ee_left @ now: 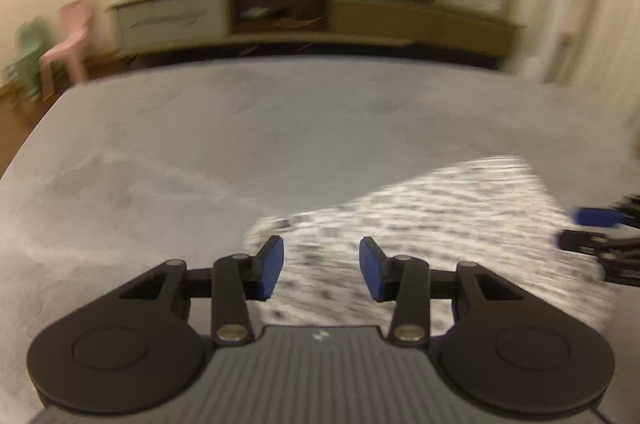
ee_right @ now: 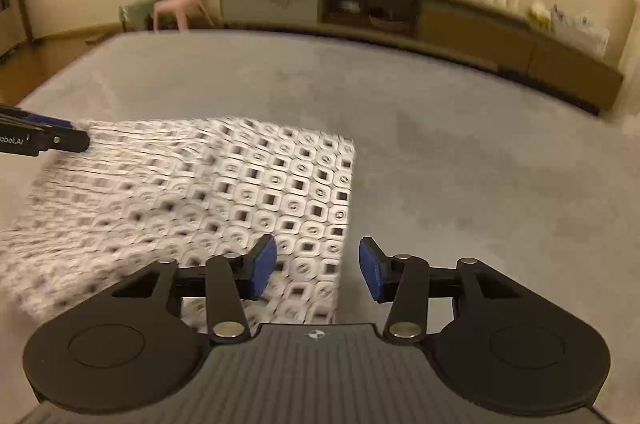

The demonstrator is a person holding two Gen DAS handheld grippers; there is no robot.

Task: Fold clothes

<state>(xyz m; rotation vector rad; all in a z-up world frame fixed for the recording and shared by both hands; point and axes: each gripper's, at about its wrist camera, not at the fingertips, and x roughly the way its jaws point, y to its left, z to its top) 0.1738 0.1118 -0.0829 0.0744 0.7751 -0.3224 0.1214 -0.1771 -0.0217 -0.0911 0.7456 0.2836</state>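
I see a cloth [ee_right: 224, 200] with a black and white square print. It lies flat on a big grey bed [ee_right: 460, 164], near the edge closest to me. Its right side makes a clean straight line, so I think it is already folded at least once.

My right hand-held gripper [ee_right: 318, 270] hangs just over that straight side, at the near right corner of the cloth. Its jaws stand partly open and nothing is between them. One blue pad is over the cloth and the other is over bare bed. I think it sits there so it can pinch that side for the next fold.

My left hand-held gripper [ee_left: 321, 270] is over the left side of the cloth. Its jaws are partly open too, and they hold nothing. The picture there is blurry, so I cannot tell how close it is to the cloth.

Both sit at the near corners, I think so the two can lift the cloth evenly.
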